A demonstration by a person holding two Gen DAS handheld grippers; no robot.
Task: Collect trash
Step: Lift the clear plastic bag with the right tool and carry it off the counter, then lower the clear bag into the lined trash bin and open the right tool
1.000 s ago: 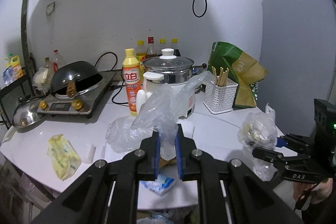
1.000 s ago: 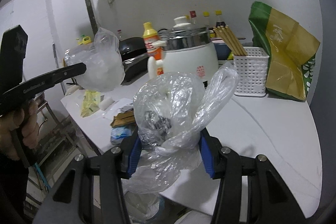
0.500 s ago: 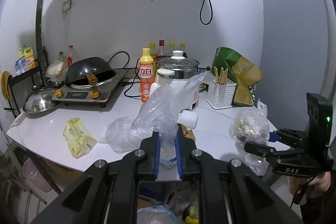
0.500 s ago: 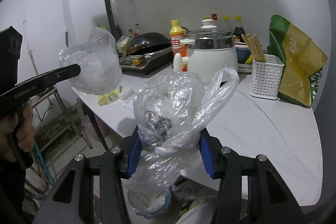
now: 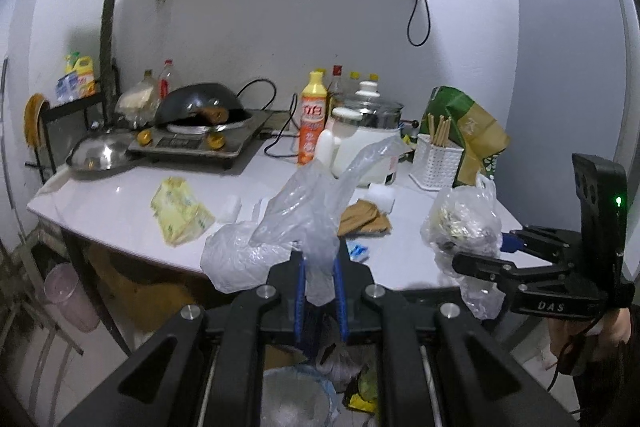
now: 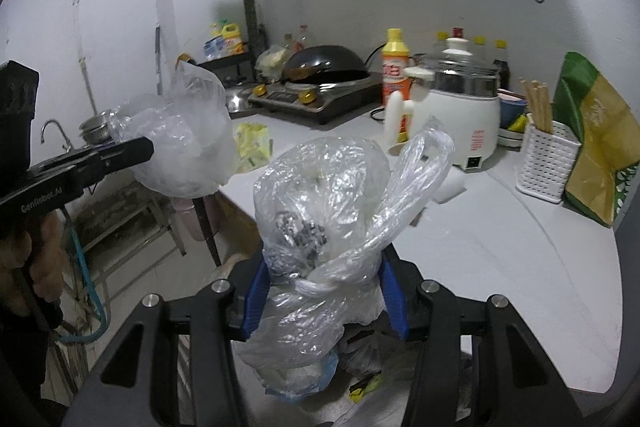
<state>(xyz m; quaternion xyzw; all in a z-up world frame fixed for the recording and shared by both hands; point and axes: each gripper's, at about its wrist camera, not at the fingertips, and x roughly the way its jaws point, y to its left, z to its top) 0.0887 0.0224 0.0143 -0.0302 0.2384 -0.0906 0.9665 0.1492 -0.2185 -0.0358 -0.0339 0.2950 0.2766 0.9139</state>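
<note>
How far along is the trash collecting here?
Midway. In hand: the left gripper pinches an empty clear plastic bag; the right gripper clamps a knotted bag of scraps. Left on the counter: yellow wrapper, brown wrapper.

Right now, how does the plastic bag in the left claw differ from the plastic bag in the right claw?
The bag in the left claw looks empty; the bag in the right claw is filled, with dark scraps inside. The empty bag hangs loose and crumpled, while the filled bag is knotted at its neck. The left claw is nearly closed on thin film; the right claw stands wider around a thick bundle. Both bags are clear plastic, held off the white counter.
</note>
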